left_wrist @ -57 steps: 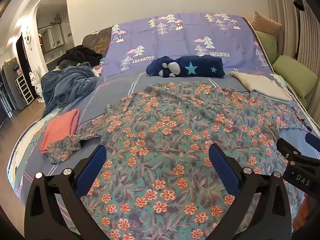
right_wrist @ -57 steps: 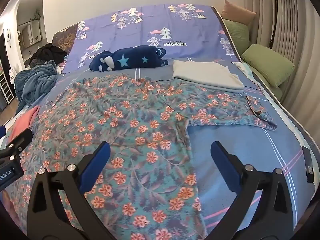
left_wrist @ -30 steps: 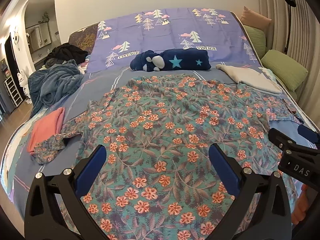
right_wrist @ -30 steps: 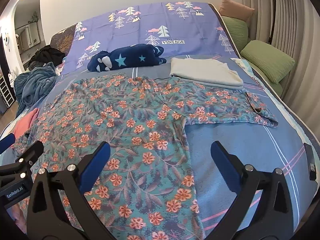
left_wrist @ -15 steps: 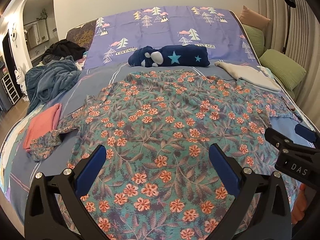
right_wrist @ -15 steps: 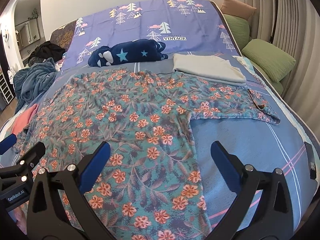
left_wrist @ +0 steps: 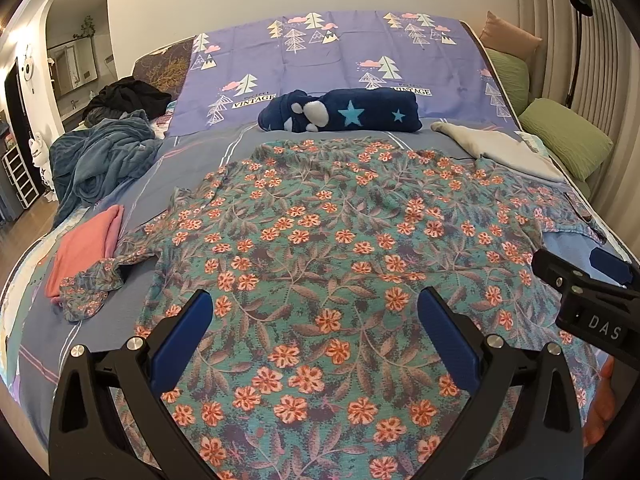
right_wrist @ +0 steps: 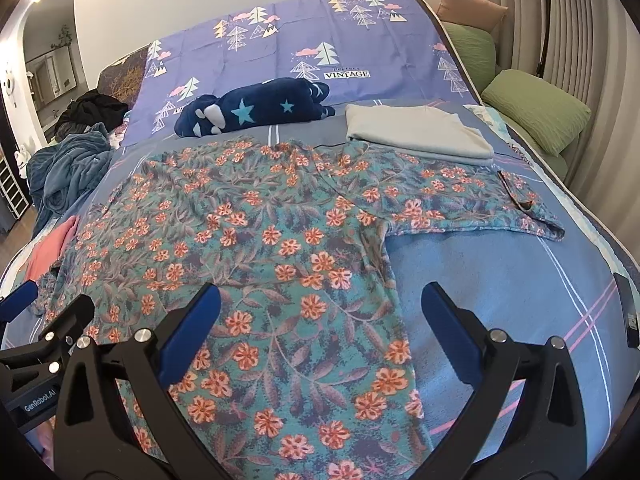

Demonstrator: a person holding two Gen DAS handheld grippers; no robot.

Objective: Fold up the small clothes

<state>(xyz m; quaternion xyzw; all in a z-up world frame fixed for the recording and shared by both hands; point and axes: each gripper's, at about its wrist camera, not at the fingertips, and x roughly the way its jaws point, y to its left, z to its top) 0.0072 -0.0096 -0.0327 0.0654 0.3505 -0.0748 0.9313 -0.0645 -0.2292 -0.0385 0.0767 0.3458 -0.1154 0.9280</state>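
A teal floral shirt (left_wrist: 340, 248) lies spread flat on the bed, hem toward me, and shows in the right wrist view (right_wrist: 256, 248) too. Its right sleeve (right_wrist: 472, 204) stretches out flat; its left sleeve (left_wrist: 92, 284) is bunched by a pink garment. My left gripper (left_wrist: 316, 320) is open and empty above the lower shirt. My right gripper (right_wrist: 320, 312) is open and empty over the shirt's right side edge. Each gripper shows at the edge of the other's view, the right one (left_wrist: 584, 296) and the left one (right_wrist: 36, 344).
A folded pink garment (left_wrist: 84, 248) lies at the left bed edge. A folded cream cloth (right_wrist: 416, 132) and a navy star plush (left_wrist: 340, 114) lie beyond the shirt. A blue-grey blanket heap (left_wrist: 100, 160) sits far left. Green pillows (right_wrist: 536, 114) line the right wall.
Both grippers have drawn back and lifted a little, so more of the shirt's lower part fills the view. Both stay open and empty; the shirt has not moved.
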